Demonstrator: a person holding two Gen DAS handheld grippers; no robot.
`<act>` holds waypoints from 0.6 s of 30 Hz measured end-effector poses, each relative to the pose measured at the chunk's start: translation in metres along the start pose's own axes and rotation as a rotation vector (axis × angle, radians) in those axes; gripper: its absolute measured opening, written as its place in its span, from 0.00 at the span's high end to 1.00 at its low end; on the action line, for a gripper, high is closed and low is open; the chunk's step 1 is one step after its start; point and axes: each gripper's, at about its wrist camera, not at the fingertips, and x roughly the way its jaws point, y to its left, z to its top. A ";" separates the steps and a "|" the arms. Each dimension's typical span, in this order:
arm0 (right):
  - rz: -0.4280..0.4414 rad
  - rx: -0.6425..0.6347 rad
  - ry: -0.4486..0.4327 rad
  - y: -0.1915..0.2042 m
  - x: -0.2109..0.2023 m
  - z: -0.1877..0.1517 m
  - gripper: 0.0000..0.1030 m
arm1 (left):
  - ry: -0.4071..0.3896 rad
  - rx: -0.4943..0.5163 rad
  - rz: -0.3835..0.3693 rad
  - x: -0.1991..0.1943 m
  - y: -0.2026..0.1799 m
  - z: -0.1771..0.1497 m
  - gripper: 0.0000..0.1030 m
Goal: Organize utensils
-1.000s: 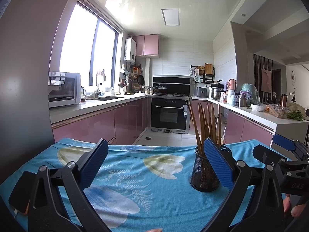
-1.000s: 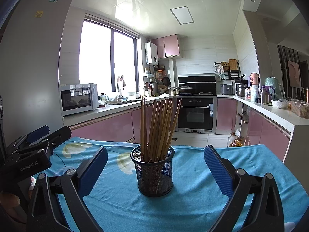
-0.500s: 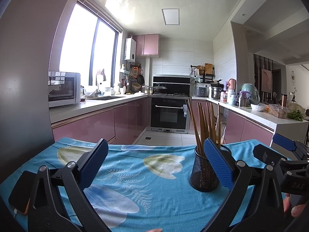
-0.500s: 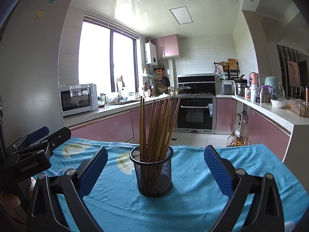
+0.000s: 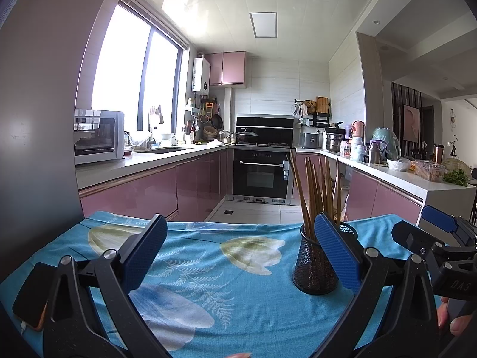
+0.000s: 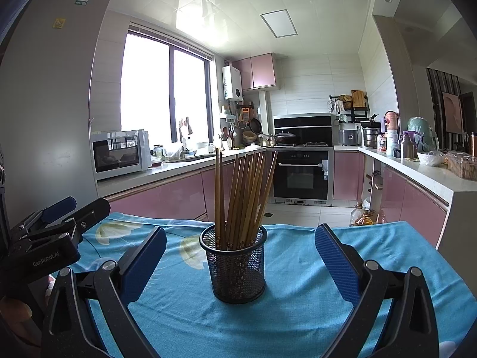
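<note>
A tabletop [image 6: 372,238] draped in a bright blue cloth [image 5: 238,298] printed with pale flowers and fern leaves fills the foreground of a pink-fronted kitchen. On the cloth stands a black wire-mesh cup [image 6: 237,268], upright and packed with brown wooden chopsticks [image 6: 244,197]. A dark phone [image 5: 31,296] lies flat at the cloth's near left edge.

Both wrist views low over table, facing kitchen; share chopstick holder [image 6: 235,264].

Both grippers, left gripper [image 5: 240,252] and right gripper [image 6: 240,264], were built from black plastic arms fitted with silver screws and blue textured pads [image 6: 337,265]
</note>
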 end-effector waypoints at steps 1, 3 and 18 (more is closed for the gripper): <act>0.000 0.000 0.000 0.000 0.000 0.000 0.06 | 0.000 0.000 -0.001 0.000 0.000 0.000 0.05; 0.000 0.001 0.000 0.000 0.001 0.000 0.06 | -0.001 0.000 -0.001 0.000 0.001 0.000 0.05; 0.000 0.002 0.001 0.001 0.001 0.000 0.06 | 0.002 0.000 -0.003 0.000 -0.001 -0.001 0.05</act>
